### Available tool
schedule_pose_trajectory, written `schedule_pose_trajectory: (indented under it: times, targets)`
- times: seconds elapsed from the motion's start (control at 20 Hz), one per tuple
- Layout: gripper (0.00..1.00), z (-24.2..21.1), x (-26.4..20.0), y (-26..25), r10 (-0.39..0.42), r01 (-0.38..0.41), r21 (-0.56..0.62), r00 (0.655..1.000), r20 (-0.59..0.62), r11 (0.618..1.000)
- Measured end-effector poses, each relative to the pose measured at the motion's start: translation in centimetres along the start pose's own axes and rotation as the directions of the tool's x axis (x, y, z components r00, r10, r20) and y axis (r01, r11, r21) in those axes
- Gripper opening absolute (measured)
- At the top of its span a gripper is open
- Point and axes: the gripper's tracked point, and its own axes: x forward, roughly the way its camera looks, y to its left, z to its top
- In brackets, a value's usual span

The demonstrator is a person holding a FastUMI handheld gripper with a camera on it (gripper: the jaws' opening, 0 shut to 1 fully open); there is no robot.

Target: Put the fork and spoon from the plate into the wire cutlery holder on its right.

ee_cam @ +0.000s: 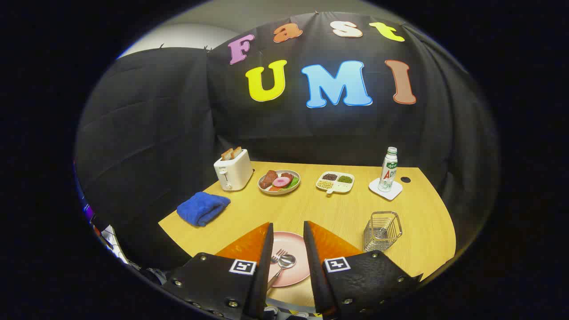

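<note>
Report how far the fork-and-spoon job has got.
Nothing is done yet: the fork and spoon lie on the pink plate, and the wire cutlery holder to its right looks empty. In hand: the gripper hangs open above the plate, cutlery showing between its fingers. Left: grasping and moving both pieces.

Bright even overhead light, soft shadows, sharp centre, strong fisheye bending

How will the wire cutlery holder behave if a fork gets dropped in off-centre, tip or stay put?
The holder is open wire and looks empty, so probably light and easily nudged on the smooth table. It is tall for its base, so an off-centre drop might rock it. The tool is open above the plate.
</note>
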Motion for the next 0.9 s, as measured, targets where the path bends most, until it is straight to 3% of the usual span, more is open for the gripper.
schedule_pose_trajectory:
  times: [0.9]
  targets:
    - [0.41,0.28,-0.09,-0.24,-0.018,0.018,0.008,1.000,0.021,1.000]
